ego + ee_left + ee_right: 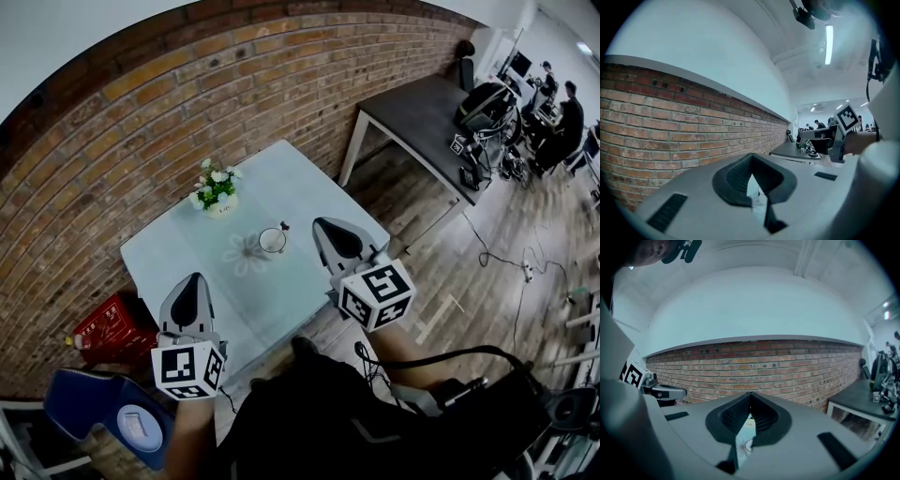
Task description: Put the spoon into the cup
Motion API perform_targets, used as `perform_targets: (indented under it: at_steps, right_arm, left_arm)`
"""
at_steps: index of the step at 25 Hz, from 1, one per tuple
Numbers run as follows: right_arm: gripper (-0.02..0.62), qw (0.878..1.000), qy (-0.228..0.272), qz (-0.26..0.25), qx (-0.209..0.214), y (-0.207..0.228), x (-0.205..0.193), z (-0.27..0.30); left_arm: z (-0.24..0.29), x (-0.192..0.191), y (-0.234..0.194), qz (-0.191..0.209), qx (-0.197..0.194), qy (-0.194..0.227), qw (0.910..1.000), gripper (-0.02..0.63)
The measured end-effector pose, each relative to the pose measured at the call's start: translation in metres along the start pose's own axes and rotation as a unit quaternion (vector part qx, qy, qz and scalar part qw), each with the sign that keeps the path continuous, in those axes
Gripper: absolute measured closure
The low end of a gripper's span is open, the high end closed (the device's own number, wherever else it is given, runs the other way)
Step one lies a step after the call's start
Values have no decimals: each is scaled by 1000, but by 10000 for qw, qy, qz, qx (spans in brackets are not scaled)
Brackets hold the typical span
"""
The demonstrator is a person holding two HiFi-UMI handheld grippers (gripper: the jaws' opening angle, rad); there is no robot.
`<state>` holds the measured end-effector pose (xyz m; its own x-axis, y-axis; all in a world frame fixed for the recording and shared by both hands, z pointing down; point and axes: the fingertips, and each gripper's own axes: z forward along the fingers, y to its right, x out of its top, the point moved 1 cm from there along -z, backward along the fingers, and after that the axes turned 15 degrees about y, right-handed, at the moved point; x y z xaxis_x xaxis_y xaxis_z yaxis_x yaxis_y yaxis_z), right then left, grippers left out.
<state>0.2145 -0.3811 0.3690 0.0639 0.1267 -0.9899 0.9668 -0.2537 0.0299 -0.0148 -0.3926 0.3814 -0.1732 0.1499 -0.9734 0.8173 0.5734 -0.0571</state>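
Both grippers hung at the near side of the pale blue-grey square bench (pixel 300 183), and neither held anything. The left gripper (pixel 195 278) had its fingers closed tip to tip on nothing. The right gripper (pixel 321 225) likewise had its fingers pressed together with nothing between them.

The small pale round cup (pixel 273 241) stood upright near the middle of the bench, near the right gripper's tip and well apart from the left one. A small dark stub (pixel 285 226) showed at the cup's far rim. It might have been the spoon's handle leaning out of the cup, but it was too small to tell. No spoon lay plainly anywhere else on the bench.

The main risk sat with the right gripper. A careless sideways sweep so close to the cup could have knocked it over, and a spoon leaning on the rim would have made it tip more easily. A forward shove could have pushed the cup towards the white pot of white flowers and green leaves (pixel 217 190) behind it. Reaching for anything with the fingers closed would only have pushed it away.
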Motion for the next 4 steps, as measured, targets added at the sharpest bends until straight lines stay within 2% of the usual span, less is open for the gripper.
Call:
perform_targets:
  at_steps: [4]
  right_arm:
    - [577,10000,4,-4,-14,5,0,-2]
  left_arm:
    - [2,-2,4,-20,-15,-19,10000,597]
